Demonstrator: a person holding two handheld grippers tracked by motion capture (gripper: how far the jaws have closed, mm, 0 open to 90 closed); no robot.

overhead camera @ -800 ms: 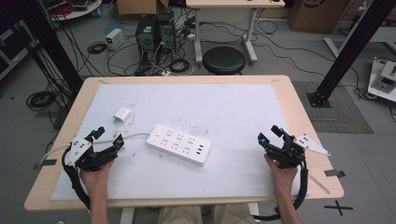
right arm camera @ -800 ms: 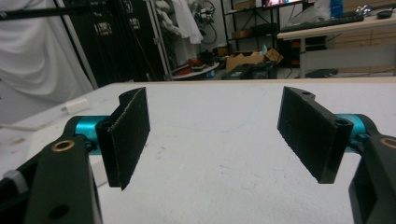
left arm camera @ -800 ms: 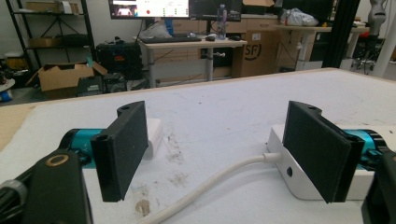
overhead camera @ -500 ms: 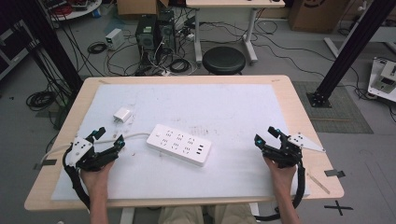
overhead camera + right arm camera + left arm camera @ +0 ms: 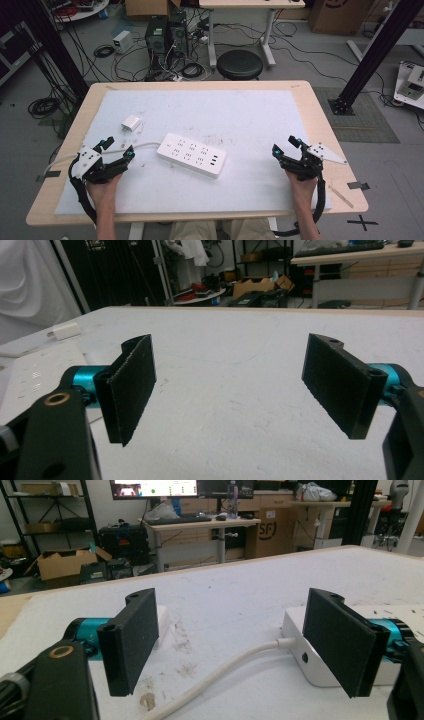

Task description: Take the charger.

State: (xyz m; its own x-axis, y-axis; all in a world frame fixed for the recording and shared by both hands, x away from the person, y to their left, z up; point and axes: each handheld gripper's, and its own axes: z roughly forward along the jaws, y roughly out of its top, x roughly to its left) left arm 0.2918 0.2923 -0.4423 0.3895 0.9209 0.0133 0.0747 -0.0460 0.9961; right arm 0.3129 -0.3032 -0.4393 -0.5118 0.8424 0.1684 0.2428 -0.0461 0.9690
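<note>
high view: white mat covers wooden table, both hand-held grippers spread, cables littering floor.

Bare mat right of power strip (cord leftward).

My left gripper and right gripper are black with teal tips, grey three-cornered plates, brass-ringed screws and black cables; my trousers are khaki.
</note>
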